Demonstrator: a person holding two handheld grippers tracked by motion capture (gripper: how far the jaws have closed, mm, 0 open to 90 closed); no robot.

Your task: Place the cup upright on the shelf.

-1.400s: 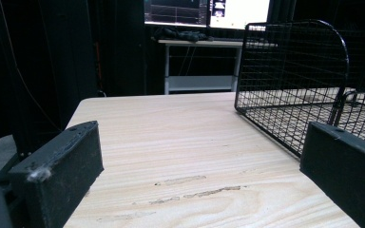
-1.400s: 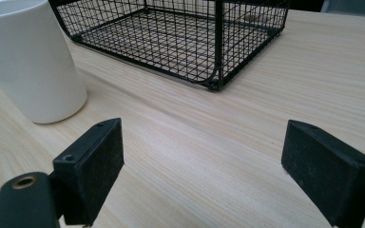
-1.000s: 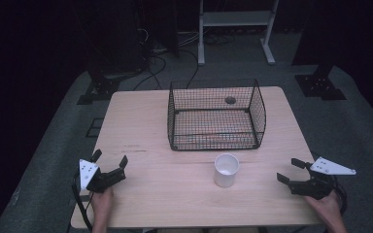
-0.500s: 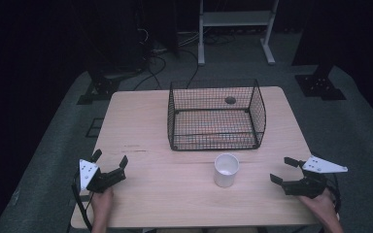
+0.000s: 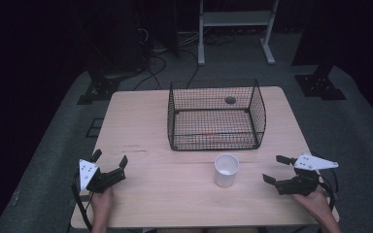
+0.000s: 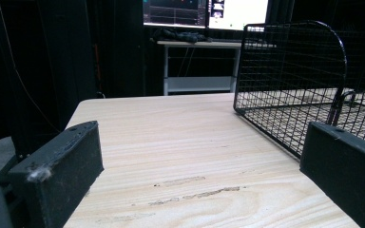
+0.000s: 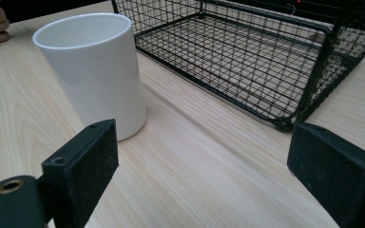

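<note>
My right gripper [image 5: 278,170] has crept leftward toward the white cup [image 5: 226,169], its jaws just opening, nothing between them. The cup stands at lower centre of the high view, before the wire basket [image 5: 215,115]. My left gripper [image 5: 110,161] rests with jaws apart, empty.

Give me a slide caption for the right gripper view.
Open right gripper faces a white cup beside a wire basket.

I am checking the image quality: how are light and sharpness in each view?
High view: dim, dark surroundings, soft, table evenly lit. Left gripper view: wire basket sharp, near tongs blurred, screens behind glare. Right gripper view: white cup bright and clear, basket mesh sharp, slight wide-angle bending.
</note>
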